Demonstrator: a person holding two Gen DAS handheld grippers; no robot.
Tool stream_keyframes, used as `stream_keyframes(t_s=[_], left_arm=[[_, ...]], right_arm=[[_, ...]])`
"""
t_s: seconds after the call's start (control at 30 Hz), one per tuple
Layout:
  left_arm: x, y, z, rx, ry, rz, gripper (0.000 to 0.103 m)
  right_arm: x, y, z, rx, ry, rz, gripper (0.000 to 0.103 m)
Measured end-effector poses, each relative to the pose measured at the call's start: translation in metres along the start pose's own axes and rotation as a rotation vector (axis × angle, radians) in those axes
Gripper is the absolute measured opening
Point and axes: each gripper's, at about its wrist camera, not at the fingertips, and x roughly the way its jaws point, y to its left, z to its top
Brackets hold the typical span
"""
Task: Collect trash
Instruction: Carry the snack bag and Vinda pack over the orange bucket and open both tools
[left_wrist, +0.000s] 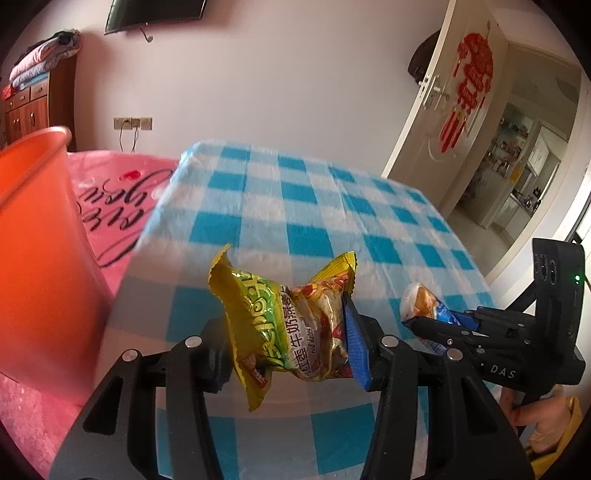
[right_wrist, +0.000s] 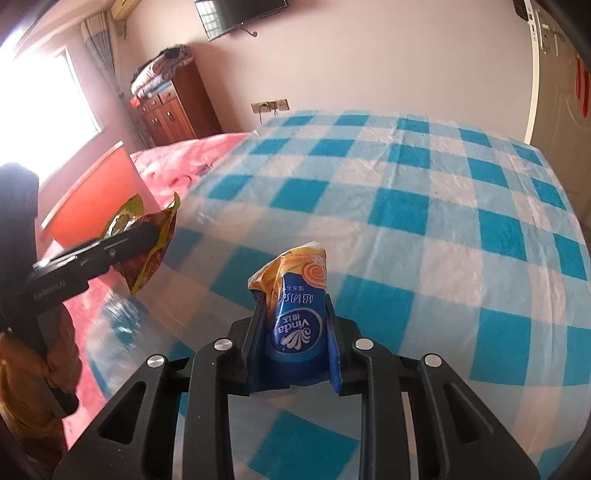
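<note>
My left gripper (left_wrist: 288, 332) is shut on a crumpled yellow-green snack wrapper (left_wrist: 280, 325) and holds it above the blue-and-white checked table (left_wrist: 295, 206). It also shows in the right wrist view (right_wrist: 144, 240), with the wrapper (right_wrist: 147, 254) at the left. My right gripper (right_wrist: 295, 314) is shut on a blue and orange Vinda tissue packet (right_wrist: 295, 306) above the table (right_wrist: 406, 184). In the left wrist view the right gripper (left_wrist: 436, 321) holds the packet (left_wrist: 424, 302) at the right. An orange bin (left_wrist: 40, 251) stands left of the table, its rim close to the left gripper; it also shows in the right wrist view (right_wrist: 92, 192).
A pink bedspread (left_wrist: 122, 199) with black lettering lies behind the bin. A wooden cabinet (right_wrist: 170, 107) with folded bedding stands by the far wall. An open white door (left_wrist: 450, 110) with a red ornament is at the right.
</note>
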Motion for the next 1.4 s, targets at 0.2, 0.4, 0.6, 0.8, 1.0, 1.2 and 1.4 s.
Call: stream_keyframes(t_s=[0.2,0.4,0.6,0.8,1.0,1.2,1.4], left_arm=[[-0.031,0.010,0.018,-0.005,-0.084,0.012,0.051],[-0.070,0.034,0.037,-0.036,-0.182,0.075,0.051],[-0.112,0.072,0.049,-0.089,-0.266,0.187,0.051],[-0.139,0.118,0.052,-0.161,-0.310,0.316,0.051],[-0.143,0.153,0.050,-0.223,-0.301,0.389,0.051],[-0.132,0.179,0.044,-0.294,-0.272,0.424,0.062],[-0.133,0.184,0.037,-0.302,-0.294,0.483,0.090]], right_arm=[[-0.012,0.016,0.030,0.038,-0.043,0.089,0.029],[-0.017,0.050,0.072,0.032,-0.088,0.201,0.029],[-0.009,0.099,0.114,-0.001,-0.098,0.332,0.029],[0.006,0.163,0.151,-0.073,-0.110,0.434,0.030],[0.032,0.222,0.169,-0.144,-0.087,0.509,0.032],[0.070,0.250,0.172,-0.153,-0.035,0.514,0.073],[0.084,0.230,0.163,-0.085,-0.036,0.467,0.091]])
